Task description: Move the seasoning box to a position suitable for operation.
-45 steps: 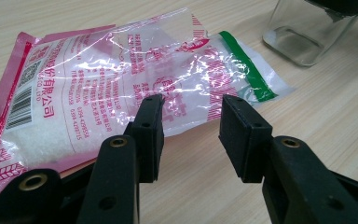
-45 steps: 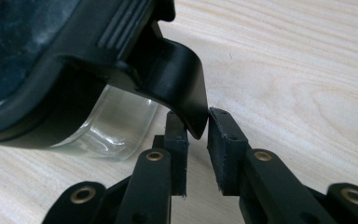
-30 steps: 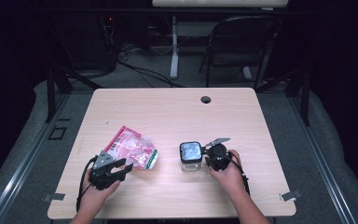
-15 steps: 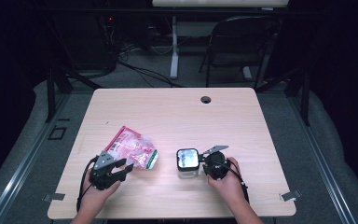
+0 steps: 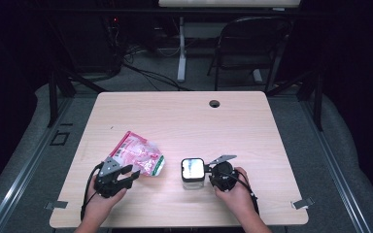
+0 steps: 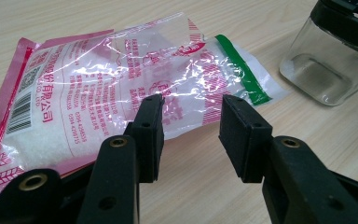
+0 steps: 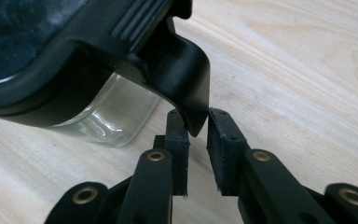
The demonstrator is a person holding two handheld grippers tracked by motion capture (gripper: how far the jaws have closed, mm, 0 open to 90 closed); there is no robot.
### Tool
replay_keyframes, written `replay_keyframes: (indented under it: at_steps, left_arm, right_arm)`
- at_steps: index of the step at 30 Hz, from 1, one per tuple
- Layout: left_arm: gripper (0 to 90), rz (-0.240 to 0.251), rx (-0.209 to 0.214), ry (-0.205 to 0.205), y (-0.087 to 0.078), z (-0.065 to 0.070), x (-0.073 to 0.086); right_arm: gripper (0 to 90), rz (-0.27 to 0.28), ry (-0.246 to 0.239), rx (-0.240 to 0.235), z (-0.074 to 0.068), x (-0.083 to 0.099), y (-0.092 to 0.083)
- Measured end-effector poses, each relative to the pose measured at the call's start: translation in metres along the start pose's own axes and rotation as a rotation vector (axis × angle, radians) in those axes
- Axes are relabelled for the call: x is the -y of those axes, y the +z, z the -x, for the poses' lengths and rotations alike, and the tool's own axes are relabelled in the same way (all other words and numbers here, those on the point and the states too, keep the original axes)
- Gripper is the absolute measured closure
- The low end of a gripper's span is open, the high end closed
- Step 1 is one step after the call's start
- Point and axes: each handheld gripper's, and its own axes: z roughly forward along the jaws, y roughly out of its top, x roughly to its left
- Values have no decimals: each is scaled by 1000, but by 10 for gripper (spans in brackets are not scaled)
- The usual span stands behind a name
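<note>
A pink and clear bag of white grains (image 5: 135, 154) (image 6: 98, 88) lies flat at the table's front left. My left gripper (image 5: 130, 175) (image 6: 191, 105) rests just before the bag's near edge, open, with only bare wood between the pads. To its right stands a clear glass jar (image 5: 193, 171) (image 6: 314, 70) (image 7: 116, 116) with a black lid (image 7: 51, 51). My right gripper (image 5: 207, 171) (image 7: 196, 114) comes at the jar from the right. Its pads sit close together with the lid's black clasp tab (image 7: 186, 74) caught between them.
The light wooden table (image 5: 184, 121) has a cable hole (image 5: 214, 103) near its far edge. A folding chair (image 5: 252, 48) and a desk leg (image 5: 181, 48) stand on the dark floor beyond. Both forearms enter from the front edge.
The right gripper and the jar have slid a little to the left, toward the bag. The left gripper and the bag have stayed put.
</note>
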Motion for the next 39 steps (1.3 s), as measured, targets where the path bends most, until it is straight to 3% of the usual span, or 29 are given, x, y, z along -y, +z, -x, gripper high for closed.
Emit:
replay_keyframes:
  at_steps: [7,11,15,18,22,28,30,39]
  left_arm:
    - [595,-2,7,-4,1,2,-1]
    - [593,-6,15,3,2,2,-2]
    - [587,-10,14,6,3,5,-3]
    - [566,-8,16,7,3,7,-6]
    - [566,-19,18,11,4,10,-10]
    - [568,-22,28,16,4,15,-20]
    - [571,-14,44,0,4,16,-22]
    - [587,-27,51,23,6,24,-35]
  right_arm:
    - [765,-14,6,-17,0,2,-3]
    - [721,3,17,-45,0,2,-7]
    - [693,19,17,-62,0,6,-14]
    - [664,14,15,-92,4,6,-24]
    - [644,-6,16,-99,7,4,-32]
    - [666,13,37,-106,10,-2,-48]
    - [673,9,24,-101,12,-4,-51]
    - [696,15,37,-131,19,-24,-63]
